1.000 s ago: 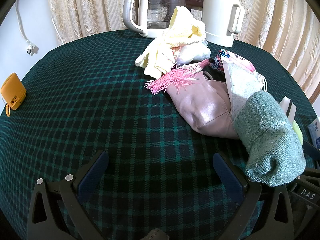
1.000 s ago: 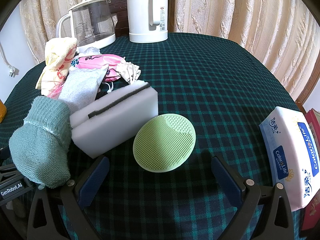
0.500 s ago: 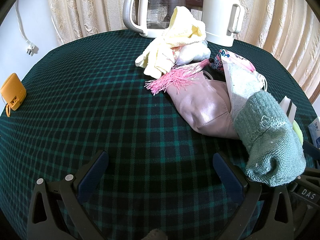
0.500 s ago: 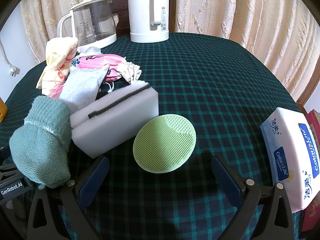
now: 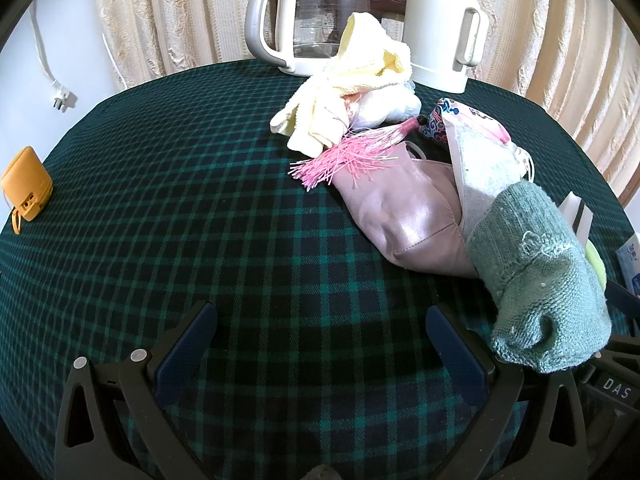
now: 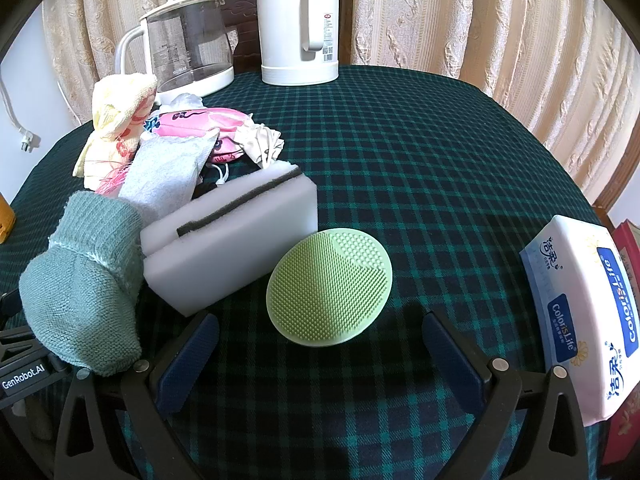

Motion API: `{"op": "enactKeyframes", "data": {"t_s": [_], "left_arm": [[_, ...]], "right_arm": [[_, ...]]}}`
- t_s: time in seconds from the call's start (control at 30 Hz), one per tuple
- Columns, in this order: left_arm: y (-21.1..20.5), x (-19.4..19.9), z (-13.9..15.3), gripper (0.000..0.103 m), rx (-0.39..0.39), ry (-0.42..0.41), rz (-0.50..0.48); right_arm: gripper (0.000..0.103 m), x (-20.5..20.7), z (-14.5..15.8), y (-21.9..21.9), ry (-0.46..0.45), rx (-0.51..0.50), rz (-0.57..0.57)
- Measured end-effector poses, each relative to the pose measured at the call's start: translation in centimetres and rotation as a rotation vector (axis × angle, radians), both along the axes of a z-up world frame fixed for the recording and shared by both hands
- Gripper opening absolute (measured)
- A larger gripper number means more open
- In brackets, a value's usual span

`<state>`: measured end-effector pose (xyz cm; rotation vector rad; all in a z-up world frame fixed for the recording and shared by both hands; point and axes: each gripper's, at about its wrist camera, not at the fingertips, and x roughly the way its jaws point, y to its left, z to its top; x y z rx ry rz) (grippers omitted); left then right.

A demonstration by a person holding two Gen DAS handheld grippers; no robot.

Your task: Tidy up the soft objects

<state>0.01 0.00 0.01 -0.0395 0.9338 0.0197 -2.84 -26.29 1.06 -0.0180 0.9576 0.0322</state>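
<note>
1. Both grippers, left and right, hover with jaws spread wide, holding nothing.
2. My right one faces the round green silicone scrubber, leaning against the white foam sponge block.
3. I should straddle the scrubber's edges, then squeeze gently.

A round desk under a dark green and navy checked cloth fills both views. Behind it hang cream, patterned curtains, lit softly by daylight coming through them. A dark wooden chair back shows at the far edge. At the left, a pale wall carries a dangling white plug.
</note>
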Motion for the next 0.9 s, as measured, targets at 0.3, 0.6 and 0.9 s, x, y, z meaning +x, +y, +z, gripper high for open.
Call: {"op": "enactKeyframes", "data": {"t_s": [0.3,0.6,0.9], "left_arm": [[0.35,-0.27,0.02,0.103,0.001,0.0,0.014],[0.1,-0.04,-0.03,0.103,0.002,0.001,0.013],[0.18,0.01,-0.06,0.103,0.001,0.001,0.014]], "right_arm": [[0.103,0.24,0.06,0.08,0.012,0.001,0.009],[0.103,0.49,0.07,0.18,0.019,0.002,0.017],[0.103,0.53,0.12,0.25,0.018,0.002,0.017]]}}
